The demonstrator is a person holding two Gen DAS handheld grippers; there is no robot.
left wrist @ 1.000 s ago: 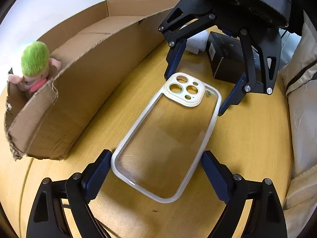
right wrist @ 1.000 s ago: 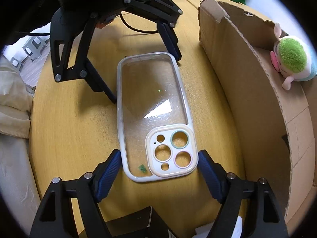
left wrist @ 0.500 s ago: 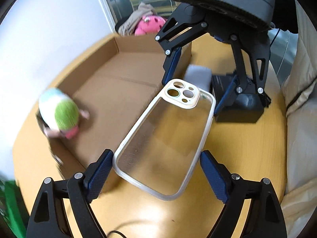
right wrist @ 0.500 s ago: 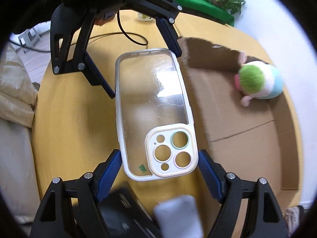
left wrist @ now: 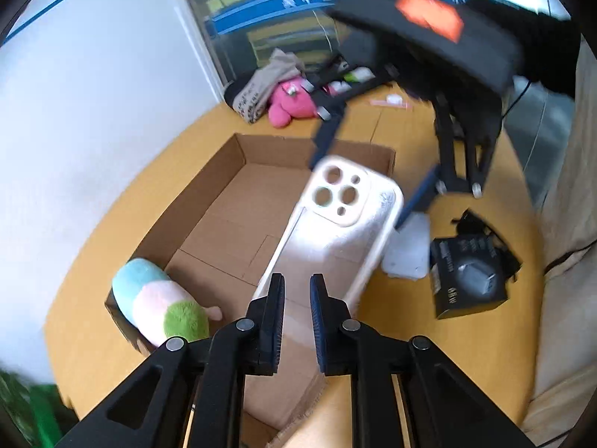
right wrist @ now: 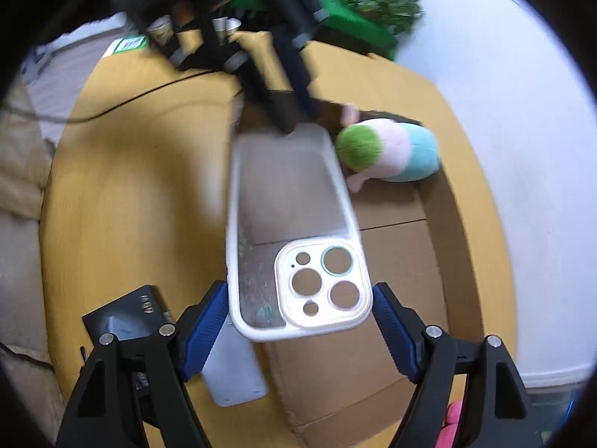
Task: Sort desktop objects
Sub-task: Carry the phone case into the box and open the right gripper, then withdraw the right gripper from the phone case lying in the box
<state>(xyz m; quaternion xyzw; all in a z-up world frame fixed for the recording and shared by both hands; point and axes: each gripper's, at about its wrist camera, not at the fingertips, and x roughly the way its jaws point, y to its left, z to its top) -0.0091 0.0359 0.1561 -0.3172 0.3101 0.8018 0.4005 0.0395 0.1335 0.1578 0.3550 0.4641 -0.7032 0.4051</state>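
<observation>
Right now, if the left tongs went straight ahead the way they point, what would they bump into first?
Probably the phone case, whose near end lies just past the nearly shut left tongs. Below it is the cardboard box. Blur leaves the depth unclear.

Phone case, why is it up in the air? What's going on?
A person is sorting desk things with two hand-held grippers. The right gripper pinches the clear phone case by its camera end, above the cardboard box where a plush toy lies. The left gripper has just been closing, with nothing between its fingers.
</observation>
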